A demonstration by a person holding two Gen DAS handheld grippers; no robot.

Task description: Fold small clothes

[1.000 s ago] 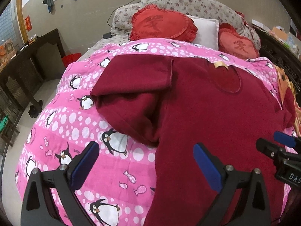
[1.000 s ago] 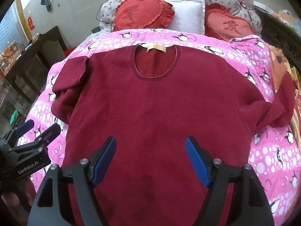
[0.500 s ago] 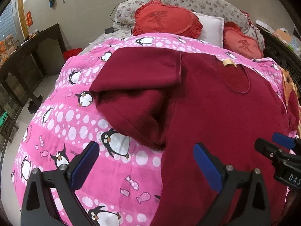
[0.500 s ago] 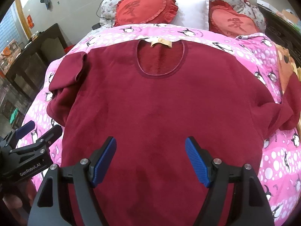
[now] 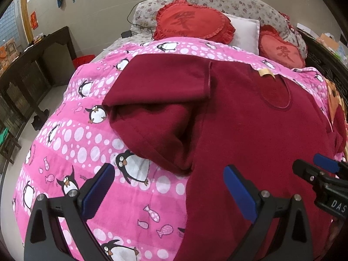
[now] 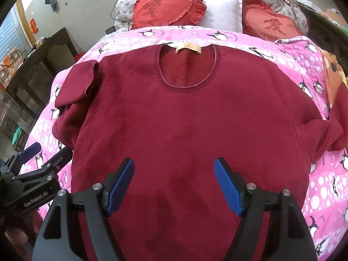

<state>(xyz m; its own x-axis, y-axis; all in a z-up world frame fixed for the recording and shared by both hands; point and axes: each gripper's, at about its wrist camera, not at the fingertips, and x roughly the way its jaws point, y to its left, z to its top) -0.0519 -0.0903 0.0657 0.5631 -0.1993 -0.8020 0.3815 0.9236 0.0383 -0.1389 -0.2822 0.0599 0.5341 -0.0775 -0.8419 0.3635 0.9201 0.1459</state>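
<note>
A dark red long-sleeved top (image 6: 184,117) lies front-up and spread flat on a pink penguin-print blanket (image 5: 71,143) covering a bed. Its round neckline, with a tan label (image 6: 188,48), points toward two red heart-shaped cushions (image 6: 167,7). One sleeve (image 5: 156,113) is bunched and folded at the garment's side. The left gripper (image 5: 171,193) and right gripper (image 6: 174,184) hover over the hem, both spread wide and empty.
</note>
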